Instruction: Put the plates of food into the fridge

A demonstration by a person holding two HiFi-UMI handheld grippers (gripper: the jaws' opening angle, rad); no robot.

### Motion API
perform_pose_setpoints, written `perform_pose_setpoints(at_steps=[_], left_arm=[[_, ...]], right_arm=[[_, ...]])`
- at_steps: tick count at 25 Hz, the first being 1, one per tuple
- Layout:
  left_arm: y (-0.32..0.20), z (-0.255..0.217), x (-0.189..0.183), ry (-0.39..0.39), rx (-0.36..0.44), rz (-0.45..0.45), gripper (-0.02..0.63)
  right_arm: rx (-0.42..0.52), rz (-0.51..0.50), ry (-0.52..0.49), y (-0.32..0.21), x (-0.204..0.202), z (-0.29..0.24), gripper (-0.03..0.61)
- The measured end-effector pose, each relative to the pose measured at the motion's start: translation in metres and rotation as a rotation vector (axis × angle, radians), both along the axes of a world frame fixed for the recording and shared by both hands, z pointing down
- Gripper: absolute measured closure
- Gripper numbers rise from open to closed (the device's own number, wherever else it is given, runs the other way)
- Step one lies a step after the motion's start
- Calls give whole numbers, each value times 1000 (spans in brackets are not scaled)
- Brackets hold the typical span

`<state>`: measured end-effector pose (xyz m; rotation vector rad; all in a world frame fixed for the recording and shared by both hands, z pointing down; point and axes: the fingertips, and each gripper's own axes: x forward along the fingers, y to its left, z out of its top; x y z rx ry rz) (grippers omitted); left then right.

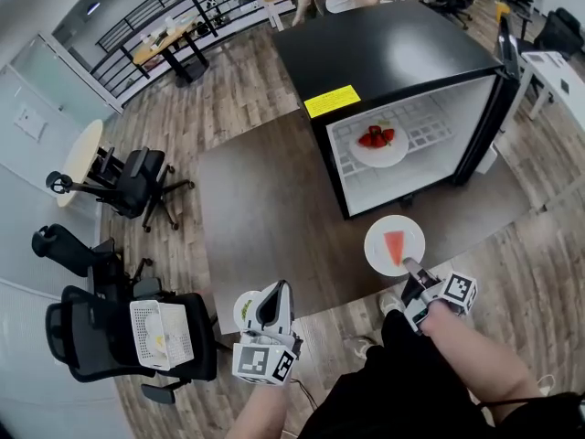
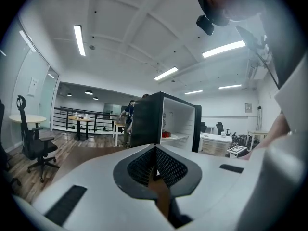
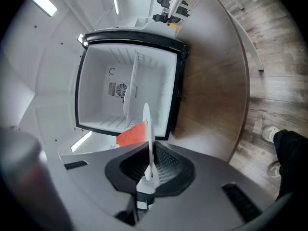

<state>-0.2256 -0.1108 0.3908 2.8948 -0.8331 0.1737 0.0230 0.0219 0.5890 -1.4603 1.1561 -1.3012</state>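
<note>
readable text: none | yellow label (image 1: 332, 101) on fridge (image 1: 384, 53) top: print too small

1 white plate of strawberries (image 1: 380, 143) sits shelved in the open black fridge (image 1: 384, 53), 1 watermelon plate (image 1: 394, 245) held just outside.

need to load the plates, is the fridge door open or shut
Open: the fridge shows its white inside, with a plate of strawberries in it.

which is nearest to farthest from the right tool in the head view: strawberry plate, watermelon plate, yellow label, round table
1. watermelon plate, gripped in the right tool
2. strawberry plate, inside the fridge
3. yellow label, fridge top
4. round table, far left
</note>
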Motion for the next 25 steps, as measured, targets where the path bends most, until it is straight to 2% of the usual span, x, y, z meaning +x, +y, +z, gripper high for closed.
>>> perform_pose_setpoints(at_steps=[10, 25], left_arm=[[-21, -31, 42, 51, 45, 1, 611], [-58, -51, 111, 70, 74, 23, 611]], right_arm=[[51, 78, 18, -13, 75, -54, 557], [89, 166, 45, -44, 173, -115, 557]])
